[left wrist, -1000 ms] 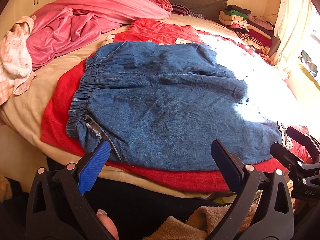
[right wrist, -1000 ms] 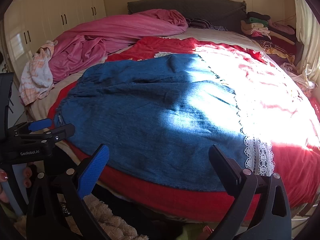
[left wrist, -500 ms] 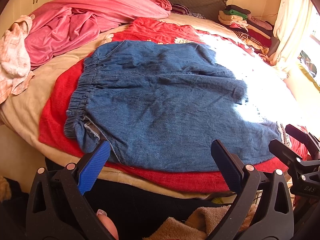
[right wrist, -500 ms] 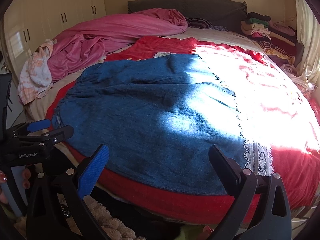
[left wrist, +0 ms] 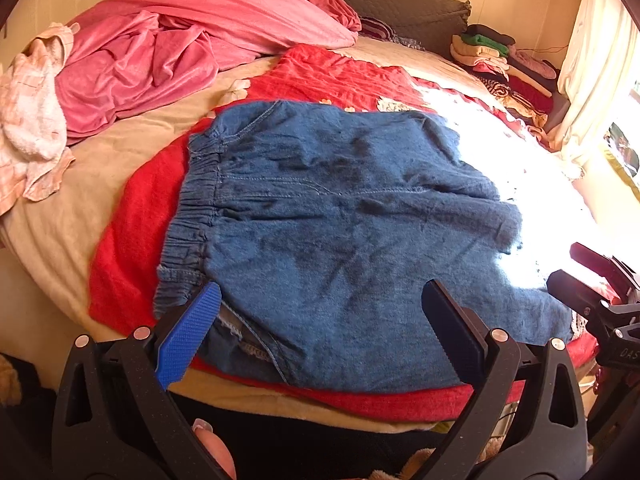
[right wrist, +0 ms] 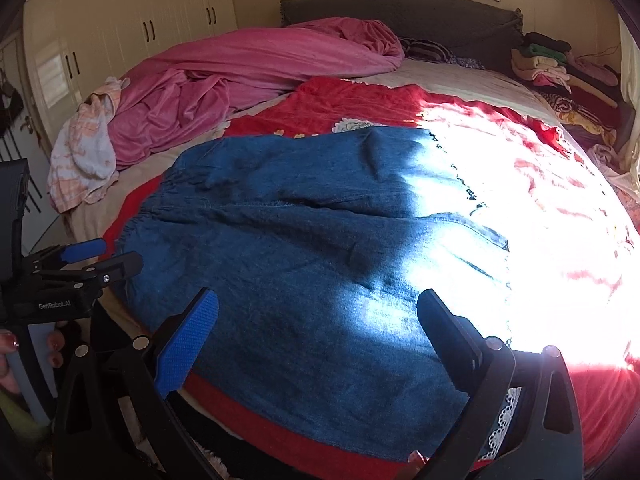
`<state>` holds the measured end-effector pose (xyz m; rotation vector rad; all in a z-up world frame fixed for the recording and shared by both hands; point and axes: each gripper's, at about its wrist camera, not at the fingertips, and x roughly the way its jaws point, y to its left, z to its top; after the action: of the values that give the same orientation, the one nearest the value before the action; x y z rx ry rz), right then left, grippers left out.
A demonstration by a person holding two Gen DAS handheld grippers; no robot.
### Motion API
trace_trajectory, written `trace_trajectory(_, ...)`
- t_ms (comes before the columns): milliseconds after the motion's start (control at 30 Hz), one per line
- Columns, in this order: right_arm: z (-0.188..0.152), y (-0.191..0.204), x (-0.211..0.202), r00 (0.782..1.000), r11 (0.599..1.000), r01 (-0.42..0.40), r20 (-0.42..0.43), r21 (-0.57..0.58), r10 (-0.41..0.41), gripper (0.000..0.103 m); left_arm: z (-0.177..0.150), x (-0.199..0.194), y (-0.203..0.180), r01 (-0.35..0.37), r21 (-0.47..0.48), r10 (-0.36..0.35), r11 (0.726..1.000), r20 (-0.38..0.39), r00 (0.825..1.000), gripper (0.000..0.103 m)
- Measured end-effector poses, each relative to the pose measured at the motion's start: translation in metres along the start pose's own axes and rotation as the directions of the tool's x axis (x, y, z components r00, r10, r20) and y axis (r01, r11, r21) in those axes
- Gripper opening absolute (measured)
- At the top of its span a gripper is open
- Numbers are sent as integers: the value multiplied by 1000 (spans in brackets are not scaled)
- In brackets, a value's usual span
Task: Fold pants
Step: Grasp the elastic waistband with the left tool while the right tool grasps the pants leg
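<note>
Blue denim pants (left wrist: pixel 340 232) (right wrist: pixel 312 264) lie spread flat on a red blanket (left wrist: pixel 132 248) (right wrist: pixel 360 100) on the bed, elastic waistband to the left, lace-trimmed hems (right wrist: pixel 502 420) to the right. My left gripper (left wrist: pixel 320 320) is open and low over the near waistband corner, its blue pad (left wrist: pixel 188 336) at the waistband's edge. My right gripper (right wrist: pixel 318 324) is open over the near leg, close above the hem. Each gripper shows at the edge of the other's view: the right gripper (left wrist: pixel 592 280) and the left gripper (right wrist: pixel 96 256).
A rumpled pink quilt (left wrist: pixel 180 52) and a pink-white towel (left wrist: pixel 28 128) lie at the bed's far left. Folded clothes (left wrist: pixel 500 60) are stacked by the headboard at the right, beside a curtain (left wrist: pixel 596 60). Strong sunlight washes out the bed's right side. A hand (right wrist: pixel 12 356) holds the left gripper.
Both grippers have moved forward and down toward the pants; the left now reaches the waistband corner, the right hangs over the leg near the hem. The pants have not moved.
</note>
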<state>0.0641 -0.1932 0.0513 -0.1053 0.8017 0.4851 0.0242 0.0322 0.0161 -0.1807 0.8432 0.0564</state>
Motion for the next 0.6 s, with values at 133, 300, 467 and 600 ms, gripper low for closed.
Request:
trace_trajectory(133,23,8,6,999,998,-35,30,-61,37,99,16,7,20,-15,-20,15,1000,-6,1000,94)
trace_trajectory(300,56,15,25,998,991,-30,46,-127,36,99,43,21,52,-53,-60,53,997,-10,999,94)
trace_trajectory(467,94,14,56,997,986,-65,23,-152,69,99,75,47,89,-101,-107,98,989,-36,995,94)
trace_trajectory(600,123,16,89,994,978,-107,-26,-178,104,99,96,71,107,-119,-90,115,989,-52,992,94)
